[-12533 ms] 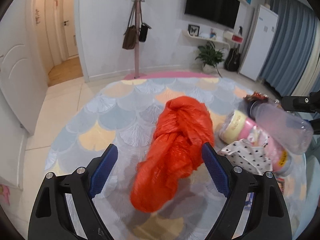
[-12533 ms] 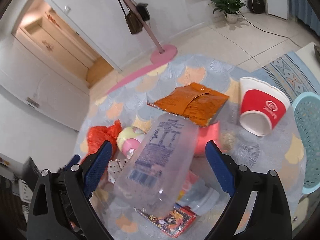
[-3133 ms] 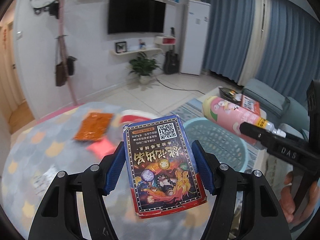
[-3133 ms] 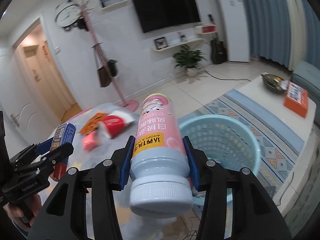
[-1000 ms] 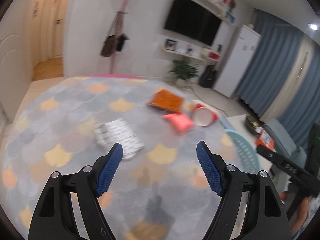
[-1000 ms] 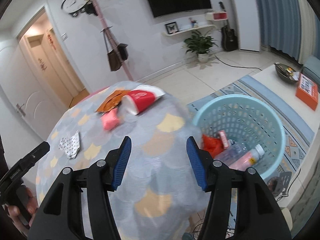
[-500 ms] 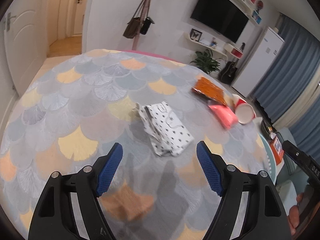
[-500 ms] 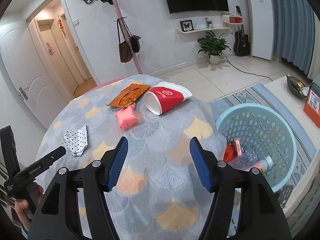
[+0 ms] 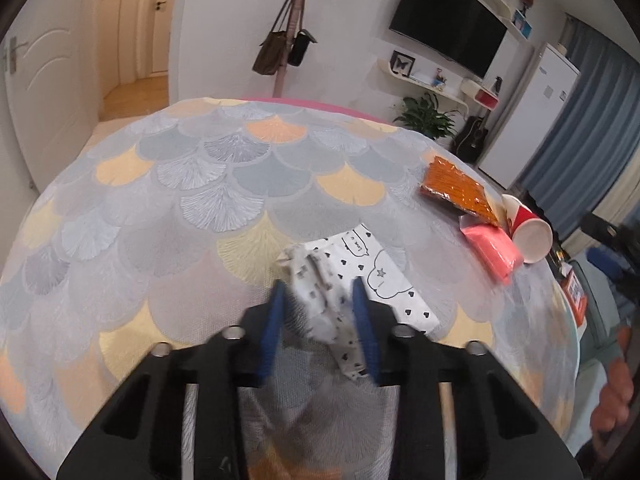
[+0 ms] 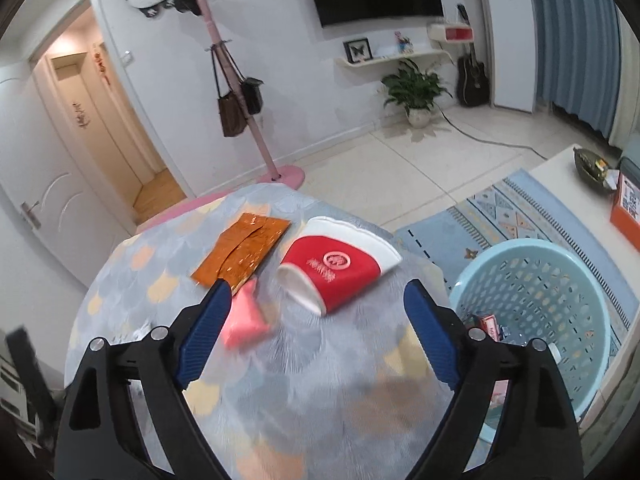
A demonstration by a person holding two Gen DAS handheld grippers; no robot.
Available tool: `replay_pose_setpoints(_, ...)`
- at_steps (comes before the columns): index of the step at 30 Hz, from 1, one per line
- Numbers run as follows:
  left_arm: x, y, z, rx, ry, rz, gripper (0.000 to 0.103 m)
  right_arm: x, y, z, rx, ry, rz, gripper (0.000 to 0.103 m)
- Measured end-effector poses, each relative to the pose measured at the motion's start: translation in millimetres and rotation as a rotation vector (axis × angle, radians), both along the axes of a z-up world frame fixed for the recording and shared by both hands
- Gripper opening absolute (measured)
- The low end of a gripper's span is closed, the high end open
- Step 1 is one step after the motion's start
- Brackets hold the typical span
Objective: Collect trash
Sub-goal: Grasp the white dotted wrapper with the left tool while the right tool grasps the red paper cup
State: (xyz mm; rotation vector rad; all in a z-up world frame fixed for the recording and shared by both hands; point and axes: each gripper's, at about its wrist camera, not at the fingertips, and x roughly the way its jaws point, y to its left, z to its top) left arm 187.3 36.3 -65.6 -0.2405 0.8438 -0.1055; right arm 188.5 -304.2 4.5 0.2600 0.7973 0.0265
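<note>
A white wrapper with small black hearts [image 9: 384, 276] lies on the round table's scale-patterned cloth [image 9: 200, 208]. My left gripper [image 9: 318, 292] is down on its crumpled near-left edge, jaws closing, and both blue pads touch the paper. My right gripper [image 10: 317, 285] hangs above the table, jaws opening wide with nothing between them. Just beyond its fingertips a red and white paper cup [image 10: 336, 266] lies on its side. A pink packet [image 10: 244, 318] sits by the left fingertip, and an orange foil packet [image 10: 244, 248] lies beyond it.
A light blue slotted basket [image 10: 560, 292] stands on the floor right of the table, with trash in its bottom. In the left wrist view the cup [image 9: 528, 232], pink packet [image 9: 490, 246] and orange packet [image 9: 456, 186] lie at the table's far right edge. A hand [image 9: 612, 400] shows at lower right.
My left gripper dropped onto the white wrapper and its jaws narrowed from wide open onto the paper. My right gripper swung from the basket toward the red cup, jaws spreading wider.
</note>
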Motion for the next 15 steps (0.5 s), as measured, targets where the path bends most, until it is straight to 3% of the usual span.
replay_pose_setpoints(3, -5.1, -5.7, 0.3, 0.028, -0.015, -0.011, 0.016, 18.6, 0.6, -8.9, 0.005, 0.031, -0.026, 0.084)
replay_pose_setpoints(8, -15.8, -22.8, 5.9, 0.112, -0.060, -0.044, 0.014, 41.6, 4.1, -25.6, 0.032, 0.082, -0.053, 0.084)
replay_pose_setpoints(11, -16.1, -21.3, 6.2, 0.101, -0.056, -0.045, 0.014, 50.0, 11.3, -29.8, -0.026, 0.098, -0.090, 0.084)
replay_pose_setpoints(15, -13.8, -16.6, 6.6, 0.080, -0.048, -0.037, 0.015, 60.2, 15.6, -40.3, 0.000, 0.135, -0.081, 0.084)
